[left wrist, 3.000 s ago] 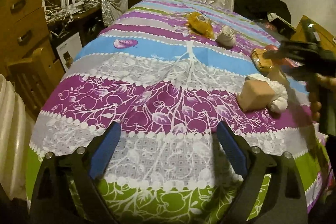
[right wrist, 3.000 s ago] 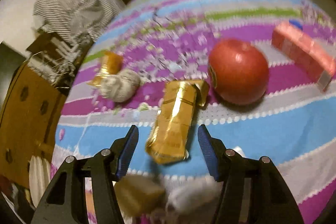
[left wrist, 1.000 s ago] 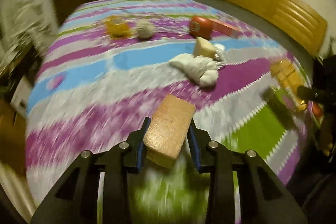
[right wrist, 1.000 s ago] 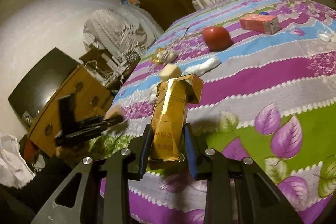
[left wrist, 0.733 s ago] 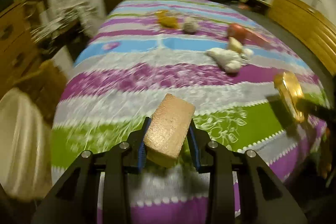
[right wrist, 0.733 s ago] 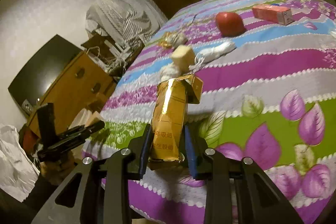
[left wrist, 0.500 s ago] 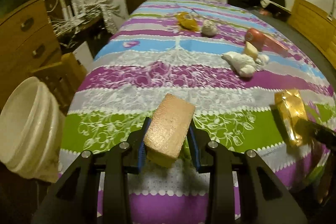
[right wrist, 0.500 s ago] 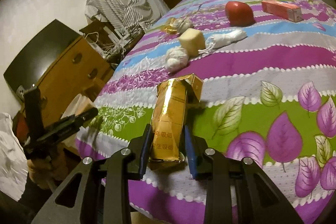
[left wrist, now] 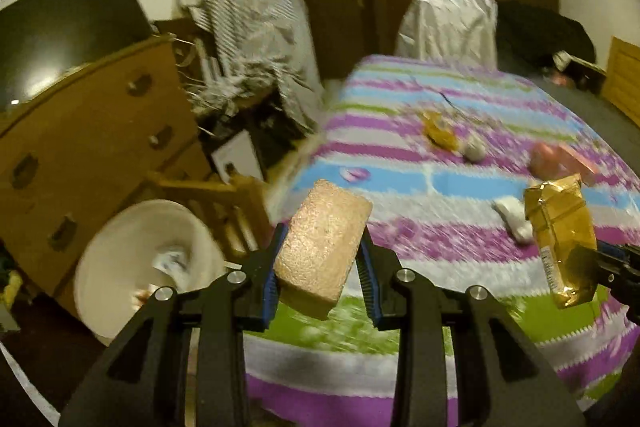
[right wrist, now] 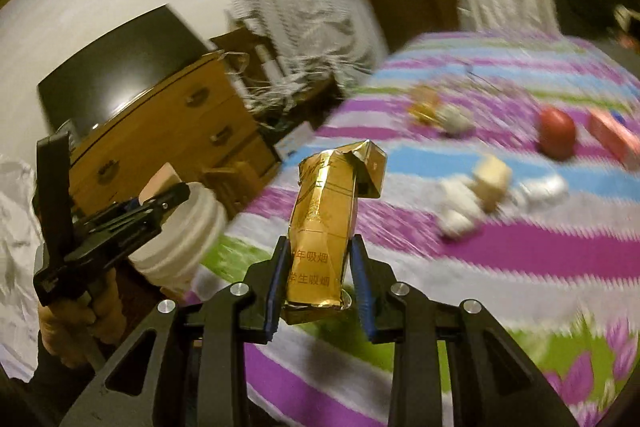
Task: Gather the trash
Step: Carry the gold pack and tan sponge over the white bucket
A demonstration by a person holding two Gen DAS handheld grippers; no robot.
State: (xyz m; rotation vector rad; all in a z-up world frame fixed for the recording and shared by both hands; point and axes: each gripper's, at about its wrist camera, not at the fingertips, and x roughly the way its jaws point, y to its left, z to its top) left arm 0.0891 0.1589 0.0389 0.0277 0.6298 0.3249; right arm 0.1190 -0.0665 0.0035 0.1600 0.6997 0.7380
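Note:
My left gripper (left wrist: 320, 267) is shut on a tan sponge block (left wrist: 324, 247), held in the air off the table's near left corner. A white bucket (left wrist: 140, 259) with scraps inside stands low on the left, beside the table. My right gripper (right wrist: 318, 281) is shut on a crumpled gold cigarette pack (right wrist: 328, 227), also seen in the left wrist view (left wrist: 560, 235). In the right wrist view the left gripper (right wrist: 160, 201) hangs over the bucket (right wrist: 184, 239).
The striped tablecloth (right wrist: 500, 247) carries white crumpled tissues (right wrist: 456, 207), a tan cube (right wrist: 492, 175), a red apple (right wrist: 556, 139), a pink box (right wrist: 612, 139) and a yellow wrapper (right wrist: 424, 107). A wooden dresser (left wrist: 80, 155) and small wooden chair (left wrist: 224, 203) stand left.
Both grippers have swung left, away from the table, each still holding its item. The bucket has come closer and more into view; the left gripper now hangs over it.

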